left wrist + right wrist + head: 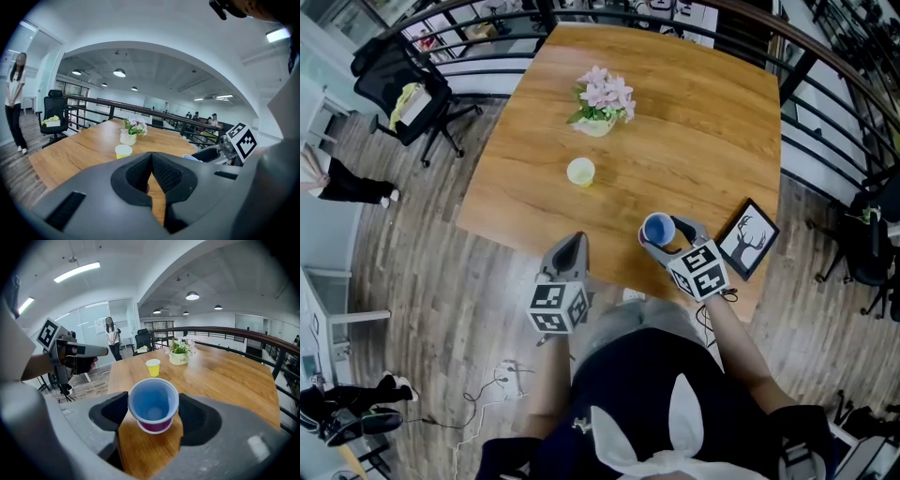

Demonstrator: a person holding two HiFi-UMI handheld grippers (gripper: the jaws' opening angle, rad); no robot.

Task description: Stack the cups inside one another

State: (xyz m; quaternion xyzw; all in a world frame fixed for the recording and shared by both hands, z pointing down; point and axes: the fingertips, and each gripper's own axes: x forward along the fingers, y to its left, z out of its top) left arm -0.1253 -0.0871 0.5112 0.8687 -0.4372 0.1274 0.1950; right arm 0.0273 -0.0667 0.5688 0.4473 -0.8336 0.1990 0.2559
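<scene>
Right claw (153, 410): pinching the blue cup (153, 401) at its rim, a pad against each side, no gap showing.
Blue cup, place: over the desk (694, 141) by its near edge, toward the right corner.
Left claw (151, 161): pressed together, empty, at the near edge.
Yellow cup (580, 172): upright mid-desk, well apart from the blue cup.
Risk: the rim hold looks shallow, so the cup could tilt or slip. An off-centre approach would likely topple the yellow cup.
Unclear: whether the blue cup's base rests on the desk or hangs above it.

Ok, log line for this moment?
right gripper: shut on blue cup | left gripper: shut, empty | yellow cup: on table | stacking: not done
</scene>
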